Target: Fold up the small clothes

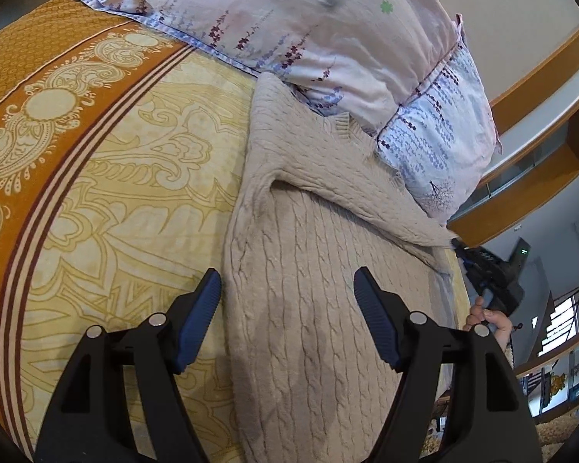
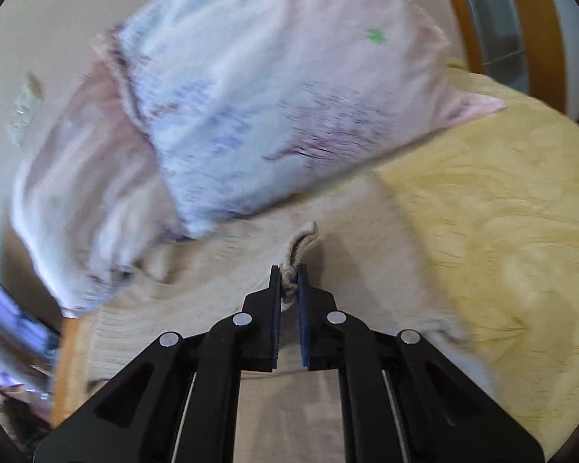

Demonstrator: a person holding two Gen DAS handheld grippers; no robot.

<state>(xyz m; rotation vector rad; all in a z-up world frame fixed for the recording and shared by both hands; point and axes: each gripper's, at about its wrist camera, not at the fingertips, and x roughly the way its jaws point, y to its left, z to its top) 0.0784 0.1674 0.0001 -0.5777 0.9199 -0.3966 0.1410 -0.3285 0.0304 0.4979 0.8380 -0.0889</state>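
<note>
Beige cable-knit, the sweater (image 1: 301, 308) lies on the bed (image 1: 115, 200) against the pillow (image 1: 328, 38): soft, floppy, stretchy. Your right gripper (image 2: 289, 281) is clamped on a knit edge; your left gripper (image 1: 287, 289) hangs apart above the body. Take hold at hems, not mid-panel.

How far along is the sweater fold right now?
Partly done: one sleeve of the beige sweater already lies folded across its body. In hand: the right hand-held gripper is shut on a knit edge. The left hand-held gripper hangs open over the body. Remaining folds are not yet done.
</note>
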